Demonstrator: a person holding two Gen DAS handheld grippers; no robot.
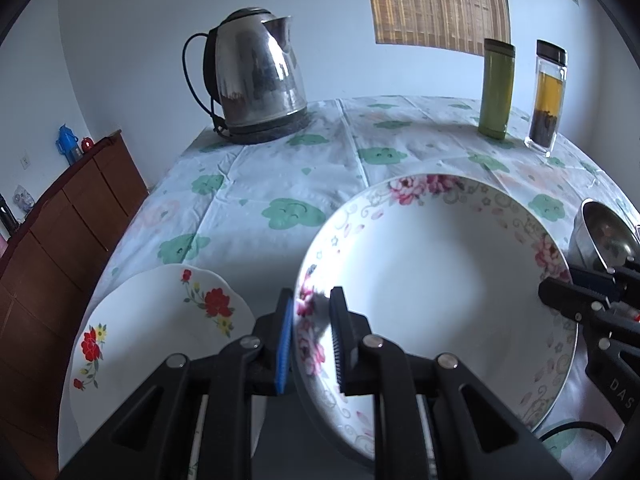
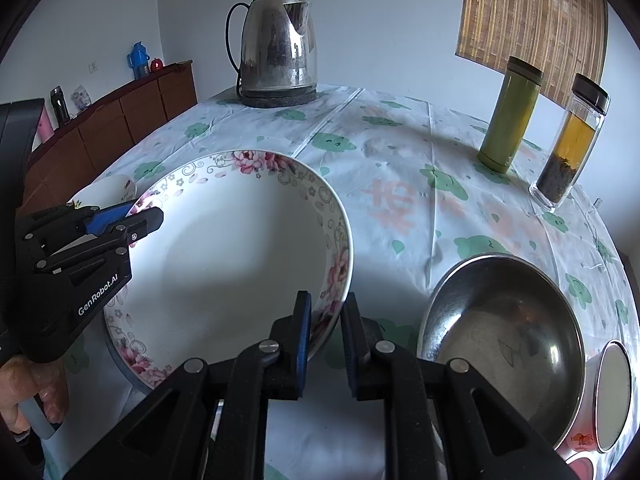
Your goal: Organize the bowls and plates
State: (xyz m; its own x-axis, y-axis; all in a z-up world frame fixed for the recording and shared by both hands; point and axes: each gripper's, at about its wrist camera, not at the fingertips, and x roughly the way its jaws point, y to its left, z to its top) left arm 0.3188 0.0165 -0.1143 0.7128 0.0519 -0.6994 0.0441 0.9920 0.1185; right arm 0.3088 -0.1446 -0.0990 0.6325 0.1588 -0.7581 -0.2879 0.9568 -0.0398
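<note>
The wide white pink-flowered ceramic bowl point(image 1: 432, 280) is pinched at opposite rims by the left gripper point(image 1: 310, 336) and the right gripper point(image 2: 326, 344), frame centre.

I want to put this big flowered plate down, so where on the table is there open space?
Bare tablecloth lies between the kettle, the green flask and the held pink-flowered plate. It is crowded near the right: steel bowl and a cup beside it. Near left, the red-flowered plate fills the corner.

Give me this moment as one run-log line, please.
left tool: shut on large pink-flowered white plate rim | right tool: shut on opposite rim | red-flowered plate: left, on table
</note>
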